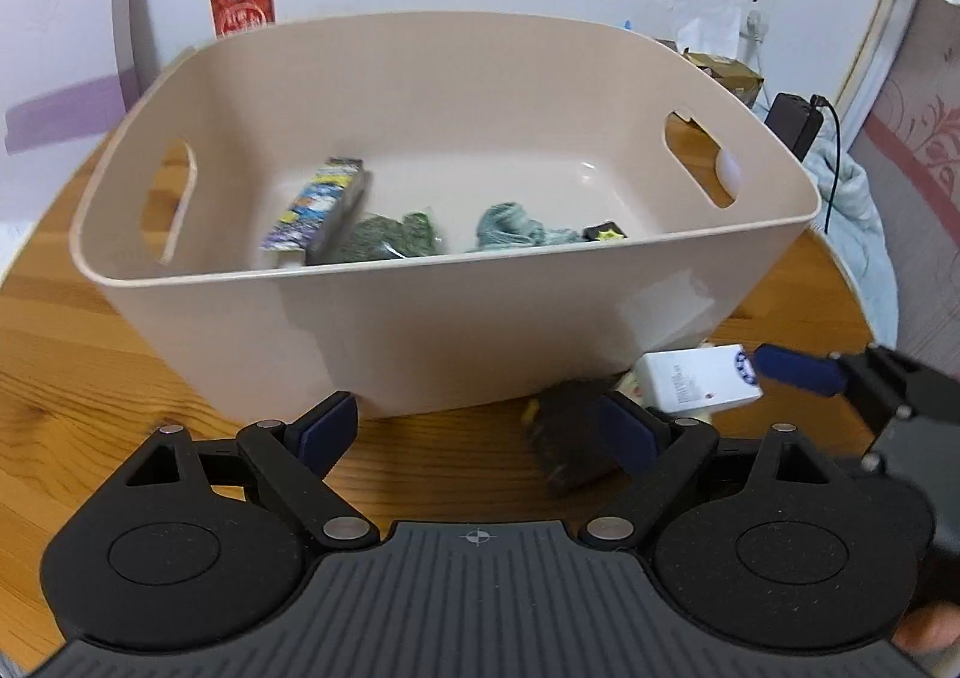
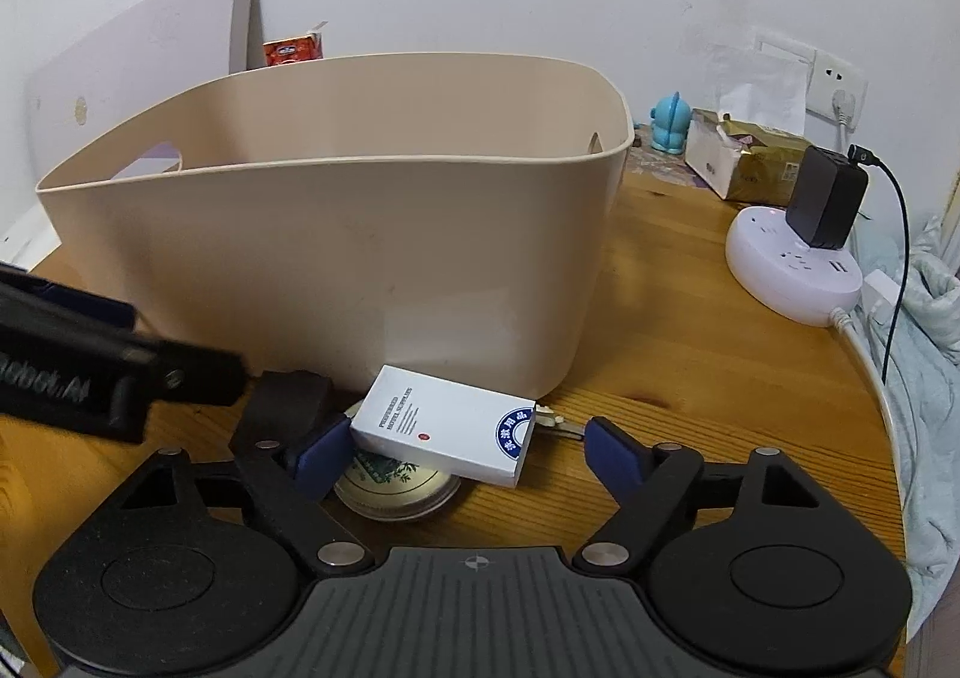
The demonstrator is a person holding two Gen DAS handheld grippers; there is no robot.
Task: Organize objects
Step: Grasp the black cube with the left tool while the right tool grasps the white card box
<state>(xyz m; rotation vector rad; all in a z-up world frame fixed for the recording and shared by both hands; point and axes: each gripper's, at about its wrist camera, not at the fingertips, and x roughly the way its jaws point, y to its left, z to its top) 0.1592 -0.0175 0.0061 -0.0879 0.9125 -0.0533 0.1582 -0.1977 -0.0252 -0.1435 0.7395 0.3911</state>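
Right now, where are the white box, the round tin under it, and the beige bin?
white box (image 2: 444, 426): right wrist view, its top face.
round tin (image 2: 399, 489): right wrist view, its lid.
beige bin (image 1: 420, 330): left wrist view, its near wall.

The flat white cardboard box (image 2: 441, 429) lying on the wooden counter (image 2: 690, 378) reads "PREFERRED HOTEL SUPPLIES" in small print. The black left gripper (image 2: 90, 372) bears pale lettering, blurred, seemingly ending in "AI". Other labels stay unreadable.
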